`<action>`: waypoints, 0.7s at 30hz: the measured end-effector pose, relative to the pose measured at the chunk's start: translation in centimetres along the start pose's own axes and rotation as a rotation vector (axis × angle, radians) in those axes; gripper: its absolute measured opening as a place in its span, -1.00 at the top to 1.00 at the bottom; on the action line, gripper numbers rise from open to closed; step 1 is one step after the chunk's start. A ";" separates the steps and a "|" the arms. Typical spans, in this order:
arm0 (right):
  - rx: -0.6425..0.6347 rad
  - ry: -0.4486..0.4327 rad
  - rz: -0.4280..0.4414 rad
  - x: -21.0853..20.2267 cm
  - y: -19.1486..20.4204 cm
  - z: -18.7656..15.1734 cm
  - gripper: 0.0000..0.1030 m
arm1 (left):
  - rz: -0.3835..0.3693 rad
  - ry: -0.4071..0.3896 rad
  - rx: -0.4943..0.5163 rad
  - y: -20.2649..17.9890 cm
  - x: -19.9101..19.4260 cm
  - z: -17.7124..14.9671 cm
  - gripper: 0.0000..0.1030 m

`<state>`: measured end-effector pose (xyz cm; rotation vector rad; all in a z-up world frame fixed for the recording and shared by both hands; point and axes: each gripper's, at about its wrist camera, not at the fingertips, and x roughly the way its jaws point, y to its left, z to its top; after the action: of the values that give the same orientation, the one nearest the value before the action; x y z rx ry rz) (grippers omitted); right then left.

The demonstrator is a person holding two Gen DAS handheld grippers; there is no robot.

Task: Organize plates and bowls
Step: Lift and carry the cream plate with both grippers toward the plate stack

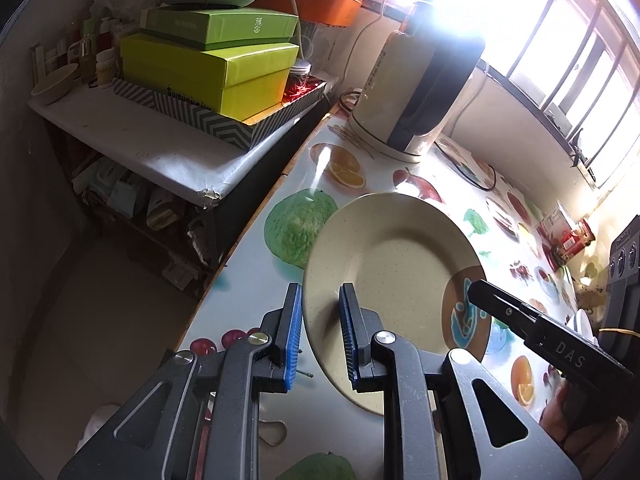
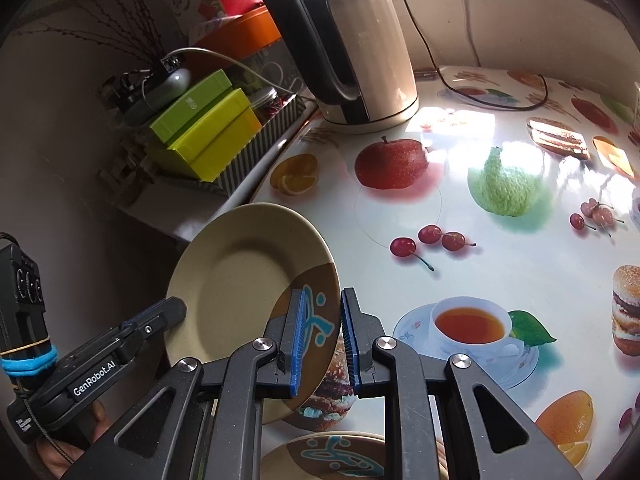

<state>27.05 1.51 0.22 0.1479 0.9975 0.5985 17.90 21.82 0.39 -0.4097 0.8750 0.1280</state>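
**Plate held over the table by both grippers**

Plate [image 2: 240,292] hangs tilted above the fruit-print table [image 2: 500,264], its rim pinched on opposite sides by the left gripper [image 1: 320,336] and right gripper [image 2: 322,340]. A matching second plate [image 2: 340,456] lies just below. The carry looks under way; next comes lowering it level onto that plate.
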 end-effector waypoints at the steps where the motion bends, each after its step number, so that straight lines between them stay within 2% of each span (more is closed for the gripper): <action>1: 0.000 -0.003 -0.001 -0.2 0.0 -0.1 0.66 | -0.001 -0.002 0.000 -0.1 -0.2 -0.1 0.62; 21: 0.019 -0.046 -0.006 -4.4 -0.8 -2.5 0.66 | -0.027 -0.012 0.039 -2.6 -2.8 -2.8 0.62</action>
<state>23.59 -1.83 1.86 0.1750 0.9595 0.5782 14.82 18.49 1.73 -0.3839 0.8582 0.0885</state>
